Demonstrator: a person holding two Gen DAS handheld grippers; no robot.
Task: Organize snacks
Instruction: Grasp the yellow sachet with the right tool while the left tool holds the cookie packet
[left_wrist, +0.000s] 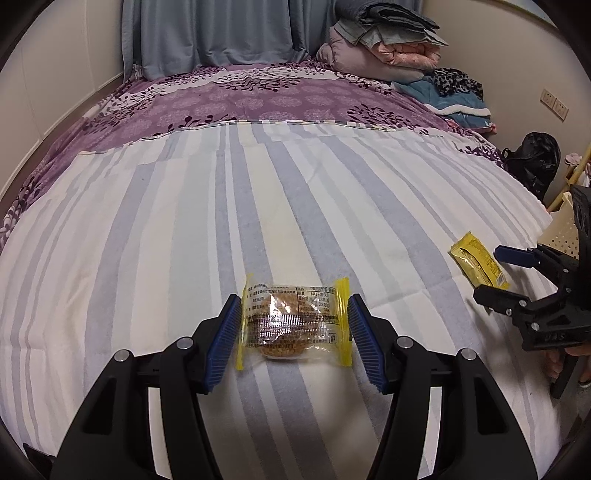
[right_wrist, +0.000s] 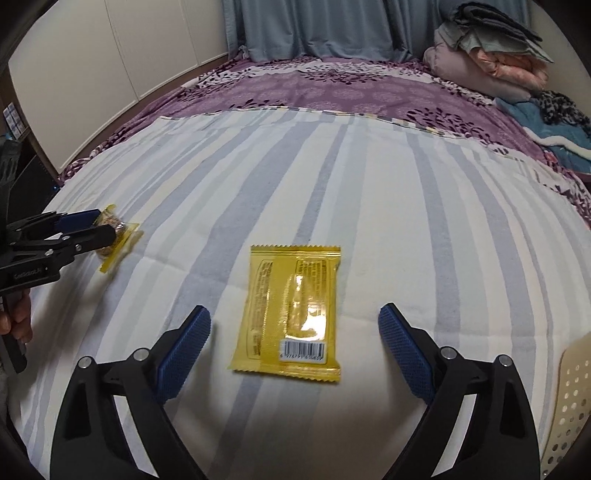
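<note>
A clear packet with yellow ends holding a round brown cake (left_wrist: 291, 321) lies on the striped sheet (left_wrist: 258, 206). My left gripper (left_wrist: 293, 299) is shut on it, its blue pads pressed against the two yellow sealed ends. The right wrist view shows the same grip from the side, left gripper (right_wrist: 107, 223) on cake packet (right_wrist: 118, 240). A flat yellow foil packet (right_wrist: 295, 288) lies barcode side up between the fingers of my right gripper (right_wrist: 294, 308), which stands open with a gap on each side. The left wrist view has that yellow packet (left_wrist: 476, 262) by the right gripper (left_wrist: 495, 275).
A cream perforated basket (right_wrist: 569, 398) sits at the bed's right edge, close to my right gripper. Folded blankets and clothes (left_wrist: 388, 48) are piled at the far right corner, on a purple floral cover (left_wrist: 240, 99). A black bag (left_wrist: 535, 155) stands beside the bed.
</note>
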